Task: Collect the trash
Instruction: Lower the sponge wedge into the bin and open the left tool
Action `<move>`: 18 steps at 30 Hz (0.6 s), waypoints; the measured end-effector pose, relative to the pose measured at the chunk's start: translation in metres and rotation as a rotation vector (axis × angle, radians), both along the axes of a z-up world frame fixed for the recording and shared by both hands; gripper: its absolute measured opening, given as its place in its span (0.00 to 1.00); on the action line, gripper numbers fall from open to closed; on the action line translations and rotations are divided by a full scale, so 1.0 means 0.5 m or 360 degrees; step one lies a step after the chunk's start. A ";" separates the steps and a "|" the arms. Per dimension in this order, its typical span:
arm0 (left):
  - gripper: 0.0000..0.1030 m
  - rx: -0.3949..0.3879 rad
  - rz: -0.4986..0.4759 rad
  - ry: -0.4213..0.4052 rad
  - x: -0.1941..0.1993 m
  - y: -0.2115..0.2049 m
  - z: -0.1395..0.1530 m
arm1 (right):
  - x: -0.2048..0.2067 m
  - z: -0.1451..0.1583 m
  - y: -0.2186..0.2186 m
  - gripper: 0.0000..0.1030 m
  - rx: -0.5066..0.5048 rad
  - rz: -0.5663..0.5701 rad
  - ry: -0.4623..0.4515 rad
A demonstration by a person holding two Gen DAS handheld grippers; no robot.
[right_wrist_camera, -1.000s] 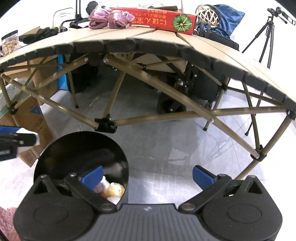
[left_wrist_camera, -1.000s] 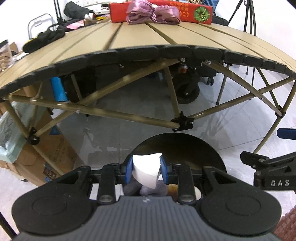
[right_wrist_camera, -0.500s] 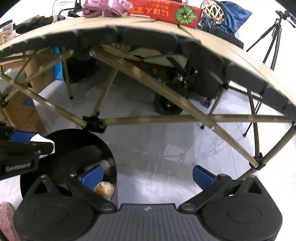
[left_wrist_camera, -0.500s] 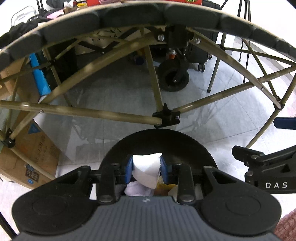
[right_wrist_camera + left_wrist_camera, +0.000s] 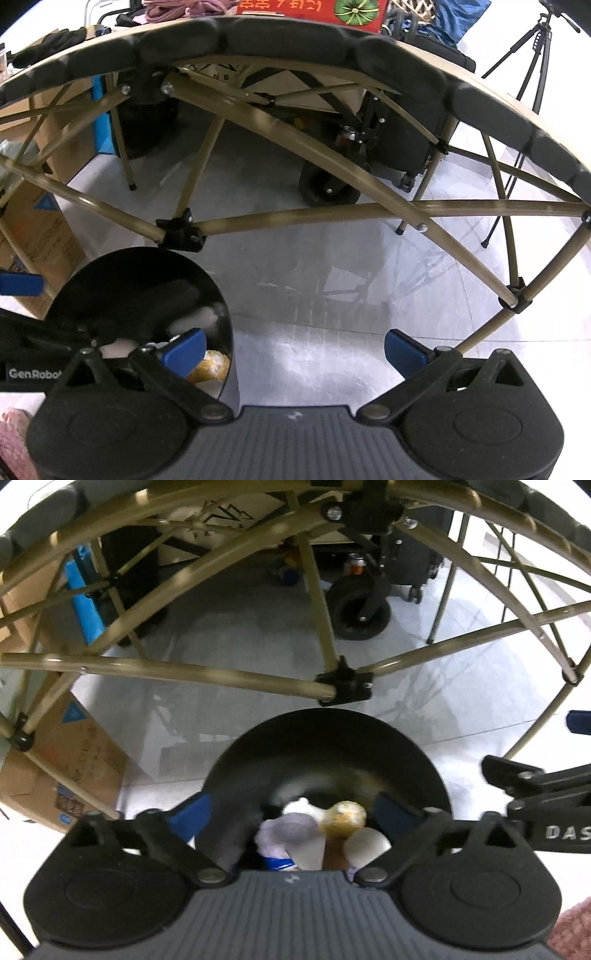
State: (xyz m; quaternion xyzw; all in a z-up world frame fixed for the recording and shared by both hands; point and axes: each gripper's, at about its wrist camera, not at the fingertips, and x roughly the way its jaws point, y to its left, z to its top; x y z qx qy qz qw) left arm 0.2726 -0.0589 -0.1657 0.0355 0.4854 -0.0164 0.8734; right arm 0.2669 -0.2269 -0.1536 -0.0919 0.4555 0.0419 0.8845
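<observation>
A round black trash bin (image 5: 325, 738) stands on the floor under the table edge; it also shows in the right wrist view (image 5: 122, 273). My left gripper (image 5: 295, 812) hangs open right over the bin mouth. Inside lie a white paper cup (image 5: 312, 845), a crumpled pale wrapper (image 5: 284, 829) and a yellowish lump (image 5: 343, 814). My right gripper (image 5: 291, 347) is open and empty over the bare floor, just right of the bin. The left gripper's body (image 5: 33, 354) shows at the left of the right wrist view.
A folding table with tan crossed legs (image 5: 295, 218) arches overhead, its padded edge (image 5: 295, 33) close above. Cardboard boxes (image 5: 74, 760) stand left of the bin. A wheeled cart (image 5: 328, 188) sits under the table and a tripod (image 5: 532, 74) at far right.
My left gripper dropped lower over the bin and opened, and the white cup it held now lies in the bin. My right gripper stayed open and moved down a little.
</observation>
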 end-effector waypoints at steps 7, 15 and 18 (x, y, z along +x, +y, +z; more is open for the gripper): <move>1.00 0.0009 0.0010 0.0047 0.003 0.001 -0.009 | 0.000 0.002 -0.006 1.00 0.0000 -0.0024 0.0002; 1.00 0.0010 0.0030 0.0073 0.006 0.007 -0.015 | 0.001 0.002 -0.005 1.00 0.0000 -0.0020 0.0008; 1.00 0.0009 0.0040 0.0082 0.006 0.008 -0.017 | 0.002 0.001 -0.004 1.00 -0.0001 -0.0022 0.0012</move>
